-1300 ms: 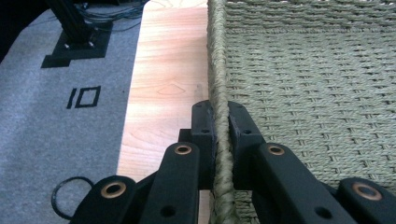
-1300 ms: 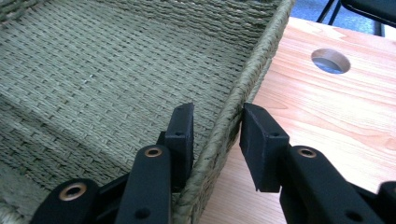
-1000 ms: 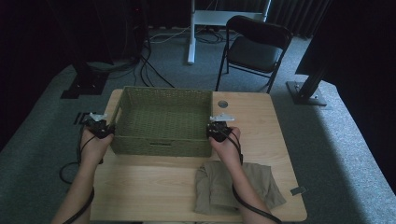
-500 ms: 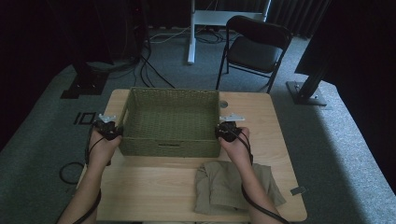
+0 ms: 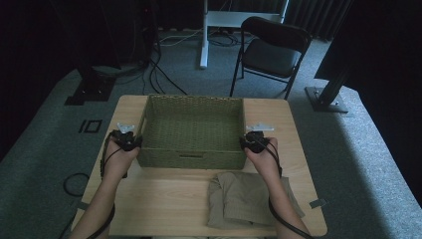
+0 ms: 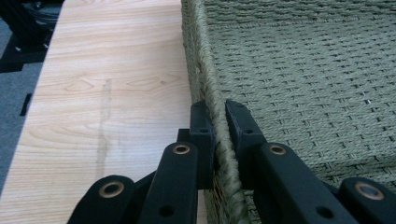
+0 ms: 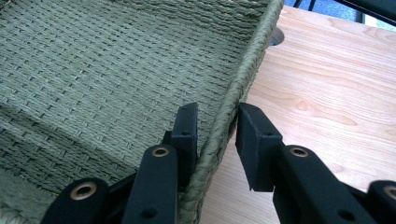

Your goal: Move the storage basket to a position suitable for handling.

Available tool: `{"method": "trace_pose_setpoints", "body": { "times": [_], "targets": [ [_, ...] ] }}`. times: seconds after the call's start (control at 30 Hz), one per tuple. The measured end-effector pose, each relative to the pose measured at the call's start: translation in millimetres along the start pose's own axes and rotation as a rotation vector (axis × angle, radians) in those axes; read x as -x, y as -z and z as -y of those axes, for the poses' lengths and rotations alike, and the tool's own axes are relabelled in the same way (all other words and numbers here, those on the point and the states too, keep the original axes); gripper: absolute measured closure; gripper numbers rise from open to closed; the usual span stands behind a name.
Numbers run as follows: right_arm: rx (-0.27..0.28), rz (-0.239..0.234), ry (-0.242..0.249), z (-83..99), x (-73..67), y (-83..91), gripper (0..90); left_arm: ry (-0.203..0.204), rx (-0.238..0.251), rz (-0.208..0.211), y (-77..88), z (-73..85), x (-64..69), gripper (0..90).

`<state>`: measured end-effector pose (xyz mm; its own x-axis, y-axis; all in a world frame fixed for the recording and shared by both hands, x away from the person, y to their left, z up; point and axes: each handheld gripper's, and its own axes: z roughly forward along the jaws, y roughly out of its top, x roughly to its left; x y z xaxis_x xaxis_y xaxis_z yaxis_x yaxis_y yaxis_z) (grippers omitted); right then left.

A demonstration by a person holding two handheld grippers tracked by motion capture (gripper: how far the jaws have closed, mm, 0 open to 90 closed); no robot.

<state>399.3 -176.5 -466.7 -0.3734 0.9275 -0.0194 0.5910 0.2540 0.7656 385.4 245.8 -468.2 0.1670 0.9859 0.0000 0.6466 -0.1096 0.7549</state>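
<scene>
While I hold the basket [image 5: 193, 130] by both side walls, it slides across the table [image 5: 164, 199] toward the right.

Item: basket, green woven, empty. Place: far half of the table, near its middle, upright and flat on the wood.

Item: left gripper [image 5: 127, 141]. Place: on the left rim. State: jaws nipped tight on the rope edge [image 6: 215, 121], one pad outside, one inside.

Item: right gripper [image 5: 253, 141]. Place: on the right rim. State: jaws narrow across the rim [image 7: 224, 126]; the inner pad lies on the wall, the outer pad [image 7: 254, 140] appears to stand a sliver off it, so I judge this hold looser than the left.

Item: cloth [image 5: 249, 199], tan, folded. Place: near edge, right of centre, just near of the basket, untouched.

Change against the earlier frames: the basket, both hands with it, sits farther right, covering the hole in the tabletop that was seen beside its far right corner. Cloth unmoved.

Meaning: I judge the basket is being lined up behind the cloth, ready for loading.
</scene>
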Motion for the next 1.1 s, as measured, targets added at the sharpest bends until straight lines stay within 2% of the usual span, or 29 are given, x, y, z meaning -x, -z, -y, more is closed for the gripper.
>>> {"method": "trace_pose_setpoints", "body": {
  "times": [0.13,0.27,0.3,0.47,0.7,0.8,0.87,0.9,0.93,0.97,1.1],
  "targets": [
    [0.002,-0.001,-0.003,3.0,6.3,3.0,69.2,-0.010,-0.006,0.002,-0.7,-1.3,7.0,83.2],
    [0.000,0.003,0.008,5.0,13.3,5.6,69.3,-0.009,-0.011,0.025,-0.8,-1.7,13.2,82.9],
    [0.000,0.000,0.000,6.4,18.7,6.9,69.2,-0.011,-0.011,0.028,-1.1,-1.9,15.4,82.7],
    [0.000,0.001,-0.009,9.1,25.7,9.7,69.1,-0.016,-0.007,0.031,-3.3,-3.4,24.2,82.6],
    [0.003,-0.002,-0.004,10.3,28.8,11.0,68.1,-0.026,-0.002,0.040,-3.1,-3.9,25.3,81.5],
    [0.000,-0.020,-0.020,8.3,30.7,11.9,59.2,-0.007,0.034,0.076,-1.8,-9.7,22.2,66.8],
    [0.030,-0.042,-0.048,4.3,31.7,15.4,52.0,-0.021,0.074,0.067,0.2,-16.1,19.8,63.1],
    [0.038,-0.044,-0.052,1.6,31.6,16.8,50.7,-0.033,0.080,0.059,-0.2,-19.3,18.9,57.8],
    [0.047,-0.034,-0.048,-1.3,31.1,17.8,50.6,-0.045,0.076,0.054,-1.1,-22.5,17.8,57.4],
    [0.052,-0.024,-0.042,-4.3,30.5,17.8,49.6,-0.045,0.095,0.057,-2.9,-25.7,17.0,55.8],
    [0.066,-0.001,-0.065,-13.1,28.0,9.2,47.1,-0.026,0.108,0.055,-15.1,-33.8,14.3,47.7]
  ]
}}
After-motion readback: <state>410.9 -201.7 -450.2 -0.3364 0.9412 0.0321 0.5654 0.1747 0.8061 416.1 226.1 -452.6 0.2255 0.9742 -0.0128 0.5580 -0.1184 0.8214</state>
